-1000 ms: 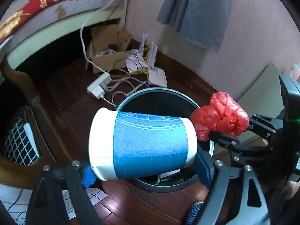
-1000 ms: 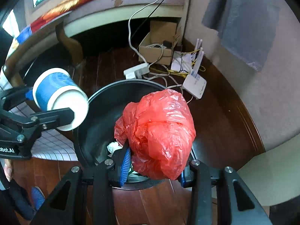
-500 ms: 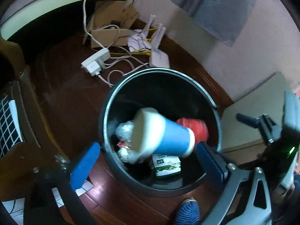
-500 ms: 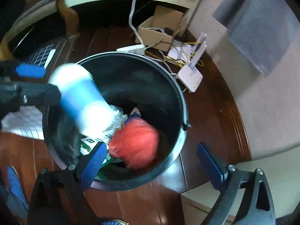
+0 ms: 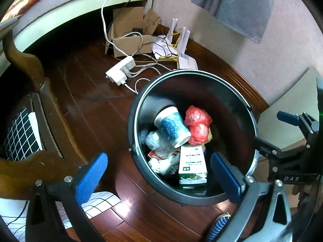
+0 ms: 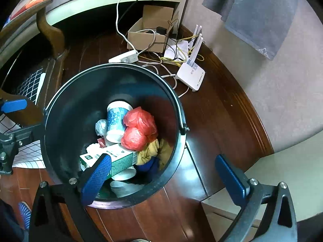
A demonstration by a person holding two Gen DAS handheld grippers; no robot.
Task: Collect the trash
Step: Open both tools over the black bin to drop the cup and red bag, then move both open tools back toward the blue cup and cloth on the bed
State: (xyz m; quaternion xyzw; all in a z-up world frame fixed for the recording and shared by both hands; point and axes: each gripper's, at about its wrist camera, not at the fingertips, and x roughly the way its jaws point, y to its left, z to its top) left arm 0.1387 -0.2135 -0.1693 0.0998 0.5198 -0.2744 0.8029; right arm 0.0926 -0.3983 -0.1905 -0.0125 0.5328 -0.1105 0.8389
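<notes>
- The left wrist view looks steeply down from above the round black plastic bin (image 5: 250, 109), which sits near, toward four o'clock, on the dark wooden floor (image 5: 97, 109).
- The right wrist view looks steeply down as well, just as near, with the bin (image 6: 60, 100) toward eight o'clock.
- Both share the bin's inside, the open brown cardboard box (image 5: 129, 40) (image 6: 145, 38) at twelve o'clock and the white router (image 5: 186, 61) (image 6: 191, 74).
- Each view catches the other gripper at its edge: at three o'clock from the left, nine o'clock from the right.
</notes>
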